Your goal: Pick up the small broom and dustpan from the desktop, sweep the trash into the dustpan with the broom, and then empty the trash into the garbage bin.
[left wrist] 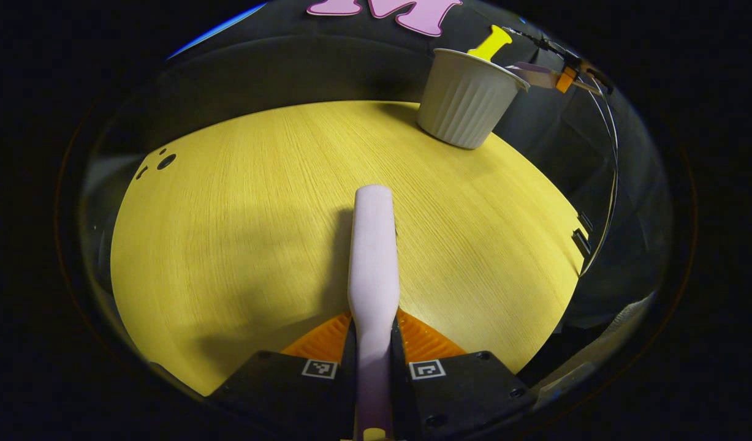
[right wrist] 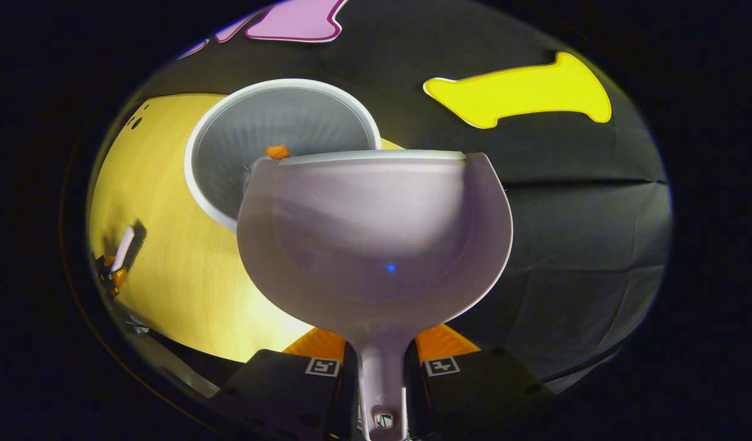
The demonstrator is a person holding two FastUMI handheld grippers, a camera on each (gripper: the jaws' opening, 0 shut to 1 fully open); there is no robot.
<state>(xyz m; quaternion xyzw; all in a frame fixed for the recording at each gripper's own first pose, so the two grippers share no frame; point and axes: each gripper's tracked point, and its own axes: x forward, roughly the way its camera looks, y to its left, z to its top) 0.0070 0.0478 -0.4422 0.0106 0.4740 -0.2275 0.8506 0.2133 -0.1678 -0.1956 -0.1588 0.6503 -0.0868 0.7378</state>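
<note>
Two tools are in hand, one per gripper. The right gripper (right wrist: 382, 367) has its fingers closed on the stem of the dustpan (right wrist: 376, 239), which juts straight out ahead of it. The pan is tipped so that its front lip sits over the rim of the garbage bin (right wrist: 241, 113), near the far edge of the surface (right wrist: 167, 245). A small orange scrap (right wrist: 278, 151) shows right at that lip, on the bin side, so I would judge the emptying to be under way or almost finished; holding the lip over the opening keeps anything that slides off from landing back on the wood.

The left gripper (left wrist: 374, 361) has its fingers shut on the broom handle (left wrist: 373, 251), which points forward low over bare wood, well apart from the bin (left wrist: 467, 101). Held off to one side like that, the broom stays out of the pan's way. Its bristles I cannot see.
</note>
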